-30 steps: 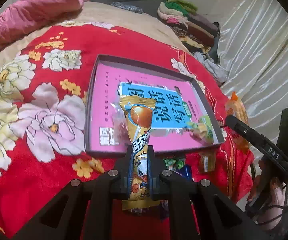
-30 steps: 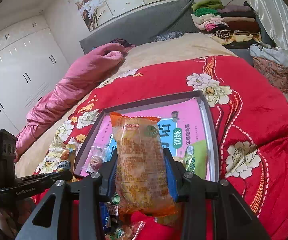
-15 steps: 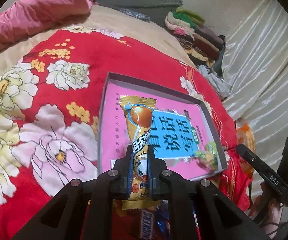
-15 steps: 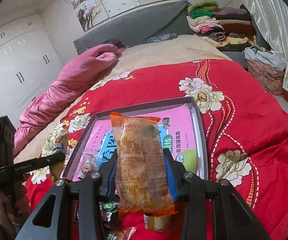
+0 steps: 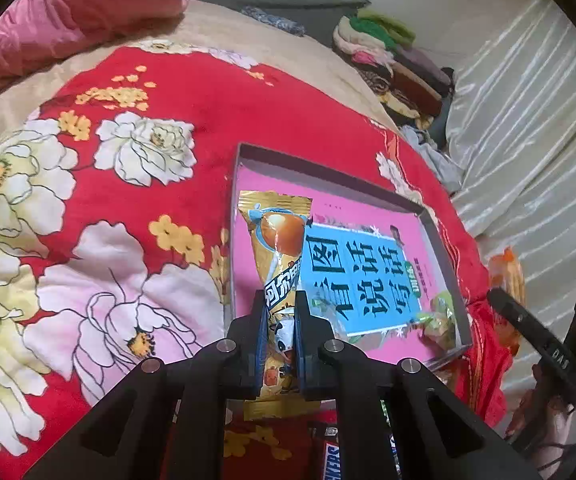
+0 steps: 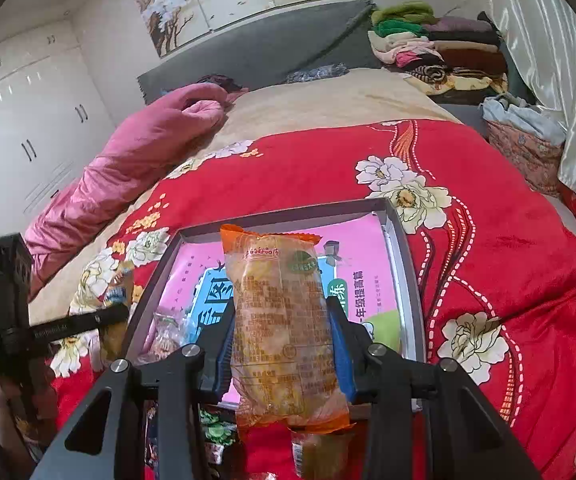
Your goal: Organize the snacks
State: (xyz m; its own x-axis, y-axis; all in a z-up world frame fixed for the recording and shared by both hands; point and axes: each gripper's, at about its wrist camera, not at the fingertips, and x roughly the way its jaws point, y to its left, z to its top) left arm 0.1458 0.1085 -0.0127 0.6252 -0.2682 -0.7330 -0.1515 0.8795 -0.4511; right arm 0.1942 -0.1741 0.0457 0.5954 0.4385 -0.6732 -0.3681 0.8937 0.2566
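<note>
Hand-held grippers clamped: left (image 5: 279,312) gold snack (image 5: 275,248), right (image 6: 281,334) orange packet (image 6: 283,320); tray (image 5: 328,172) holds candies (image 5: 434,320).

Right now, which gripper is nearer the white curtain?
Right. The right gripper is by the tray's corner nearest the white curtain; the left gripper, at the farther corner.

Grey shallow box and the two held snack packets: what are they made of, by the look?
Grey shallow box: likely matte cardboard; thin folded walls, printed pink lining.
Gold snack packet in the left gripper: glossy foil-like film, crimped top seal.
Orange-edged clear packet in the right gripper: thin see-through plastic film, glare and wrinkles.
</note>
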